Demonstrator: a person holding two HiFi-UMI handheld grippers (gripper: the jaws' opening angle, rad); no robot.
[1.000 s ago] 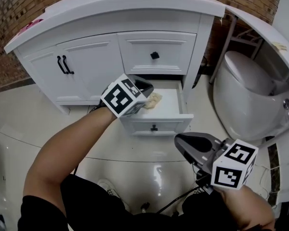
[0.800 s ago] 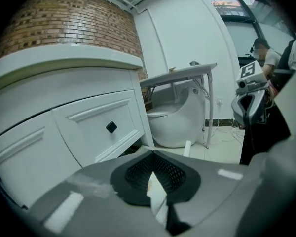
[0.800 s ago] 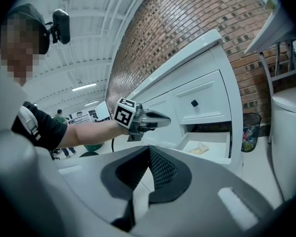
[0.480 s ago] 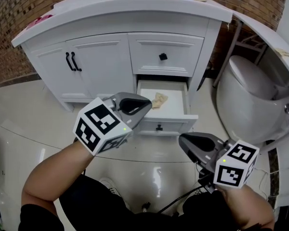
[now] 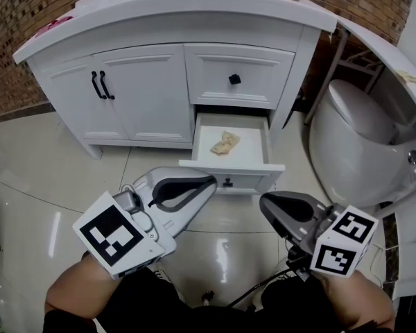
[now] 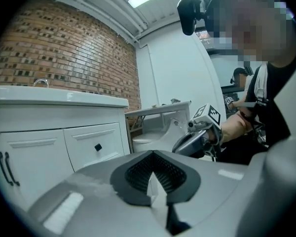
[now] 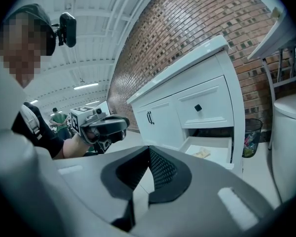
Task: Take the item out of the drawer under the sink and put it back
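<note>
The white sink cabinet's lower drawer (image 5: pixel 230 165) stands pulled out. A crumpled tan item (image 5: pixel 224 143) lies inside it on the drawer floor, and nothing touches it. My left gripper (image 5: pixel 206 184) is low in front of the drawer, tip near its front panel, shut and empty. My right gripper (image 5: pixel 267 203) hangs to the right of the drawer front, also shut with nothing in it. In the right gripper view the open drawer (image 7: pixel 222 158) and the item (image 7: pixel 203 153) show past the closed right gripper (image 7: pixel 148 169). The left gripper view shows the shut left gripper (image 6: pixel 155 174).
An upper drawer (image 5: pixel 234 79) with a black knob is closed, as are the two cabinet doors (image 5: pixel 97 85). A white toilet (image 5: pixel 353 137) stands right of the cabinet. A bin (image 7: pixel 250 137) sits beside it by the brick wall. Glossy tiled floor (image 5: pixel 41 165) spreads to the left.
My left gripper has drawn back out of the drawer, down and left toward me, empty. The tan item stays in the drawer. The right gripper has hardly moved.
</note>
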